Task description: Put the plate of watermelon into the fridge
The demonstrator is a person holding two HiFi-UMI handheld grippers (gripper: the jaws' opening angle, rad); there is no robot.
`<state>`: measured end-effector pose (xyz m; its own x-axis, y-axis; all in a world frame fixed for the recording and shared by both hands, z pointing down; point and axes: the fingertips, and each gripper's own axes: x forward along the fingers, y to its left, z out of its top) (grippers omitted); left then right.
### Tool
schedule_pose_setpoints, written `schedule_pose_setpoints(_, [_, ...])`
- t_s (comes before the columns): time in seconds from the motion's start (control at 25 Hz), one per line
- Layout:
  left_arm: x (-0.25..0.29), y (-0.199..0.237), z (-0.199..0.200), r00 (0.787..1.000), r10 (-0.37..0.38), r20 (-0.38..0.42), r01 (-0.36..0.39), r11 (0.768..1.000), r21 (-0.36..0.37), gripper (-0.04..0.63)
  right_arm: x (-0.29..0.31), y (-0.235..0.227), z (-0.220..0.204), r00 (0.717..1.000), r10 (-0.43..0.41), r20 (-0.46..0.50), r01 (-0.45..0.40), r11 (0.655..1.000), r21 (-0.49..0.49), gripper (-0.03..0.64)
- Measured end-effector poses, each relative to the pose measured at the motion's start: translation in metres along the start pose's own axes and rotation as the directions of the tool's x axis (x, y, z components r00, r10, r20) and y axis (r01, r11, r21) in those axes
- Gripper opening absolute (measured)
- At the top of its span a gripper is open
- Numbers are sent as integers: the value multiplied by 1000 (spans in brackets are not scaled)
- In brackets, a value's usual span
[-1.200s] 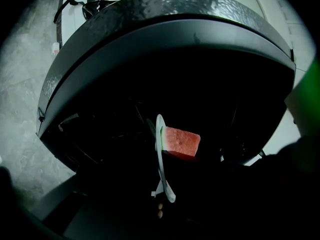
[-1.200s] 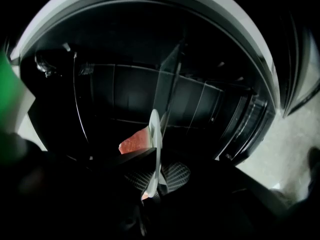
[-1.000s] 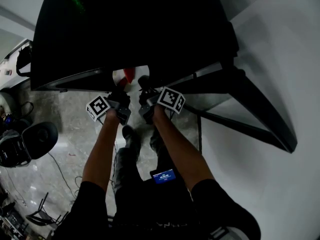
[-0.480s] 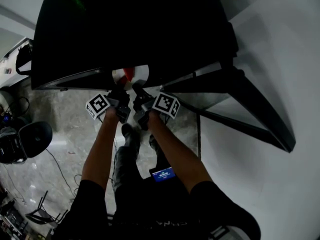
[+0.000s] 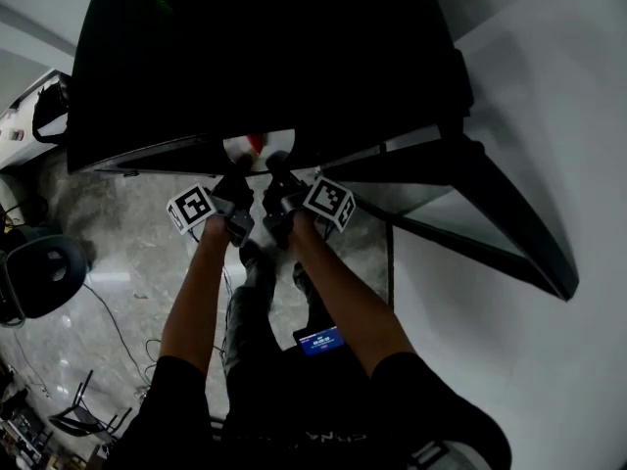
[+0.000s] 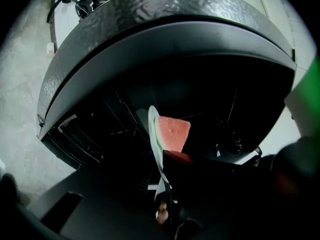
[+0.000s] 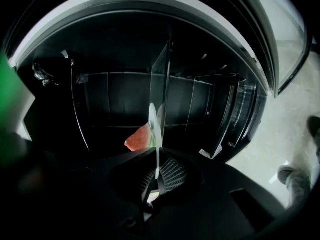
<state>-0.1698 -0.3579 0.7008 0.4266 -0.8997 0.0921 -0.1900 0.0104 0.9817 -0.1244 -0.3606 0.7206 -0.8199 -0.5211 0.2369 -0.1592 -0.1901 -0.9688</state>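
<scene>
A white plate (image 5: 257, 145) with a red watermelon slice (image 5: 257, 143) pokes into the dark open fridge (image 5: 265, 57); most of it is hidden in shadow. My left gripper (image 5: 235, 184) and right gripper (image 5: 275, 184) each clamp its near rim from one side. The left gripper view shows the plate (image 6: 155, 134) edge-on with the watermelon (image 6: 173, 134) on its right face, and my left gripper (image 6: 163, 191) shut on the rim. In the right gripper view my right gripper (image 7: 156, 176) is shut on the plate (image 7: 154, 118), with the watermelon (image 7: 138, 139) to its left.
The fridge door (image 5: 490, 213) hangs open at the right. Wire racks (image 6: 85, 139) and a glass shelf (image 7: 162, 74) line the dark interior. A black chair (image 5: 39, 277) and cables lie on the floor at left. The person's shoes (image 5: 253, 258) stand below the grippers.
Both grippers have moved a little forward with the plate. Less of the plate and watermelon shows outside the fridge's shadow than a second ago.
</scene>
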Motion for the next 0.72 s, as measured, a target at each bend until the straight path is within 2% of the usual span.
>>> schedule_pose_setpoints(0.16, [-3,3,-4,1000,15,-10,-15,1000,10,44,4,-1,8,1000,-2,18,2,1000,1,23])
schedule_pose_setpoints(0.36, [2,8,3,997,69,27,-70,997,24,44,11,2,14,1000,-11,19,12,999,-35,25])
schedule_pose_setpoints(0.52, [4,16,11,986,140,91,-141,990,-1,41,17,6,17,998,-55,-39,48,988,-150,25])
schedule_pose_setpoints(0.64, [6,18,11,976,194,103,-194,981,-10,41,13,6,19,994,-95,-58,79,969,-233,35])
schedule_pose_setpoints(0.72, [8,17,11,973,201,114,-200,980,-19,40,7,6,22,992,-107,-62,87,960,-268,51])
